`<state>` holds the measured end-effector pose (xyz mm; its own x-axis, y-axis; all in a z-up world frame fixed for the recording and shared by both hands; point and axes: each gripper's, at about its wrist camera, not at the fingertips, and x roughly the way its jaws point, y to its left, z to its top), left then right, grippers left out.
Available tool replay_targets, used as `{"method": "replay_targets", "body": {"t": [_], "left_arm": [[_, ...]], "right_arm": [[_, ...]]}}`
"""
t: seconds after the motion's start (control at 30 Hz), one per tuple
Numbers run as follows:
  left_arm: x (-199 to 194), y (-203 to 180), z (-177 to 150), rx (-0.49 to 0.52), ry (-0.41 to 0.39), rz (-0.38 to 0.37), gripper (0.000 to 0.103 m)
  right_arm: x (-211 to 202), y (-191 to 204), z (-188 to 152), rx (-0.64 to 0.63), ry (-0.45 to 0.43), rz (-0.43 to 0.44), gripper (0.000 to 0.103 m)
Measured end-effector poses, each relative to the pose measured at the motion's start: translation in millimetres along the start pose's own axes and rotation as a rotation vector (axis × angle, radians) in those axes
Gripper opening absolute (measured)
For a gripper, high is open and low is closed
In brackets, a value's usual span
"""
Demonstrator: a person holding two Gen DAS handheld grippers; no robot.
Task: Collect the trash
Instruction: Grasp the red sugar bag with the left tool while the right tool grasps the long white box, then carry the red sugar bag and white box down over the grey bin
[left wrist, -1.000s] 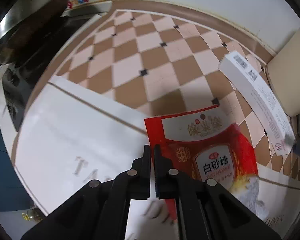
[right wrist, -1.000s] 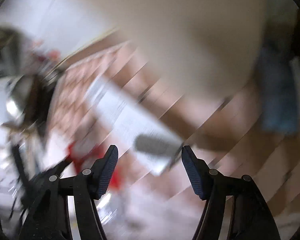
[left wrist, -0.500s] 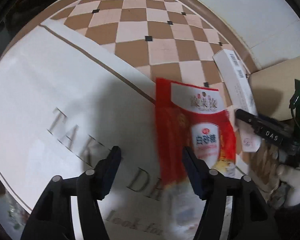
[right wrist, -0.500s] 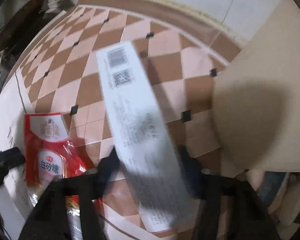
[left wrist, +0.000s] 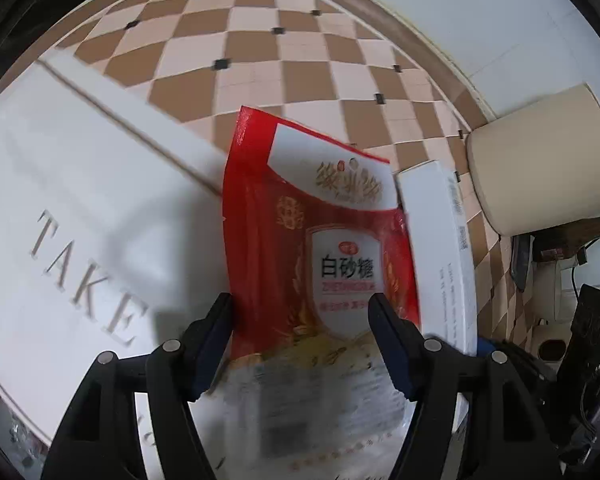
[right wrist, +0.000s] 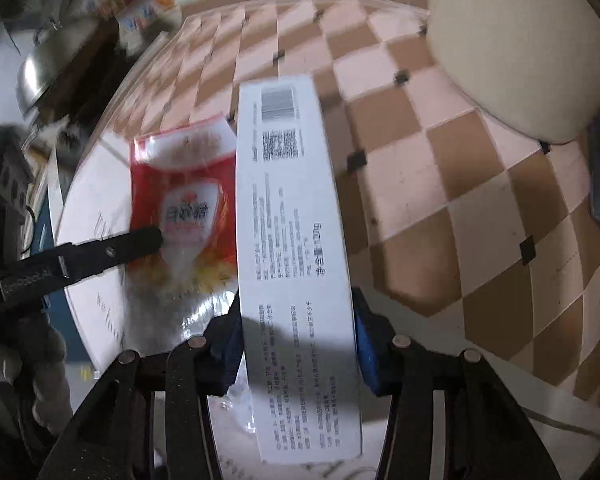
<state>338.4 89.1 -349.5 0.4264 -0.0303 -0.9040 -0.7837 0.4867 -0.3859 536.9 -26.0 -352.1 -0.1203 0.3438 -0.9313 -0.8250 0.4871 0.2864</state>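
A: Left wrist view first. The left gripper (left wrist: 300, 318) has its two black fingers spread wide, straddling the lower part of a red plastic sugar bag with a white label (left wrist: 324, 240). The pads are not yet pressing it, so it holds nothing.

B: And the right wrist view?

A: The right gripper (right wrist: 296, 344) has its blue-padded fingers either side of a long white cardboard box printed with a barcode and small text (right wrist: 292, 216). They sit against the box's edges, but whether they are clamping it cannot be told.

B: Where does the rubbish lie?

A: The bag rests half on a white floor mat with grey lettering (left wrist: 80, 208), half on the brown-and-pink checkered tile floor (left wrist: 260, 48). The box lies just beside the bag's right edge. A cream-coloured bin (right wrist: 520, 48) stands beyond the box.

B: So how far along?

A: Early, by the look of it. Both pieces are on the floor; gripping, lifting and dropping them in the bin remain.
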Motion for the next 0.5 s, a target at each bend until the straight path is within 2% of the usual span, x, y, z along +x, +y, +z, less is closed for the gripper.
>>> {"method": "replay_targets", "body": {"t": [0.03,0.07,0.1,0.17,0.27,0.4,0.5], "left_arm": [[1,-3,1,0.007,-0.012,0.015,0.055],[2,-6,1,0.022,-0.015,0.040,0.025],[5,-10,2,0.036,-0.011,0.052,0.013],[3,-14,1,0.064,-0.027,0.068,0.007],[-9,-20,-7,0.126,-0.061,0.107,0.007],[-49,-19,-20,0.209,-0.154,0.178,0.006],[-93,-1,-35,0.246,-0.214,0.185,0.007]], "right_arm": [[1,0,-1,0.000,-0.003,0.000,0.049],[1,-3,-1,0.016,-0.005,0.013,0.049],[1,-7,-1,0.042,-0.010,0.034,0.049],[1,-13,-2,0.068,-0.020,0.056,0.049],[2,-13,-4,0.093,-0.023,0.058,0.049],[-15,-8,-21,0.146,-0.060,0.063,0.049],[-37,2,-39,0.168,-0.106,0.058,0.049]]}}
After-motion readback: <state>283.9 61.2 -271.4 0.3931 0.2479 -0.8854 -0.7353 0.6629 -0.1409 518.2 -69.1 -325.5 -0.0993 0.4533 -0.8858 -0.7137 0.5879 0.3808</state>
